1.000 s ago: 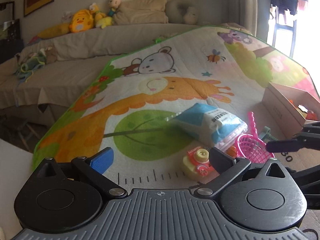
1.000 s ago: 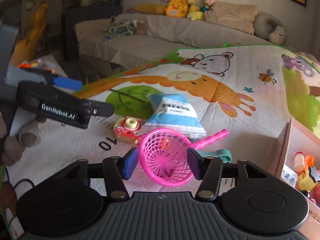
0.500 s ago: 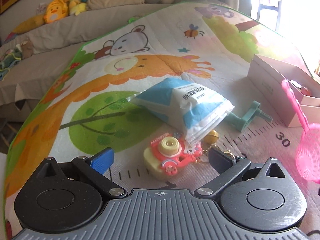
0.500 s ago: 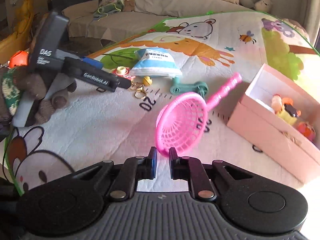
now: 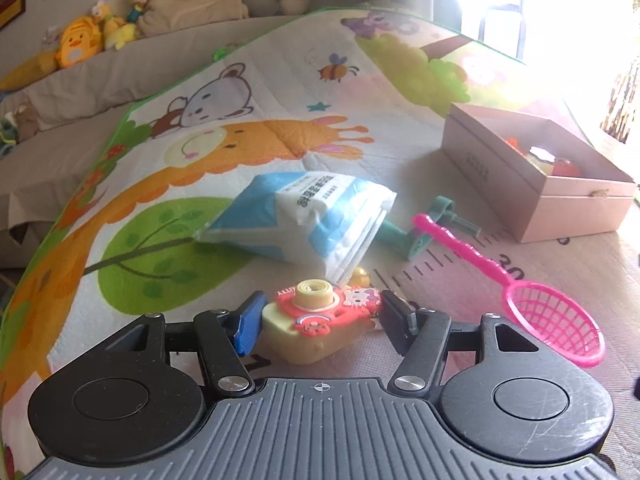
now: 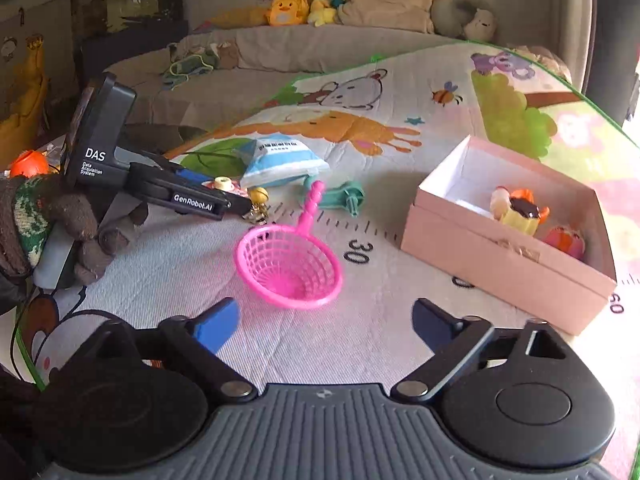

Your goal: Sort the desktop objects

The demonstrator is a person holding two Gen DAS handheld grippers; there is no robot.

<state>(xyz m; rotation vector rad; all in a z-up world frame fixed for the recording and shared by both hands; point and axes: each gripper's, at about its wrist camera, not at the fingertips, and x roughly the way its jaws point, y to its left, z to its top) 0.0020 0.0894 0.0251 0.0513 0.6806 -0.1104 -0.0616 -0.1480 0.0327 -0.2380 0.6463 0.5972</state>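
Left wrist view: left gripper (image 5: 318,318) jaws are closing around the toy camera (image 5: 320,320) on the mat (image 5: 240,92); the blue pad is touching or nearly so, the other side cannot be told. The squeeze is best centred on the body, clear of the blue pouch (image 5: 304,216) overhanging it.

Right wrist view: right gripper (image 6: 324,324) jaws are opening, nothing between them; the pink scoop (image 6: 292,262) is lying free just ahead. Only here are the pink box (image 6: 500,272) contents and the gloved hand (image 6: 60,228) seen.

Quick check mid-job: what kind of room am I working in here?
Most likely a home living room or playroom. A beige sofa lined with plush toys runs along the back wall, and the work surface is a child's cartoon-animal play mat with a pink cardboard box of toys.
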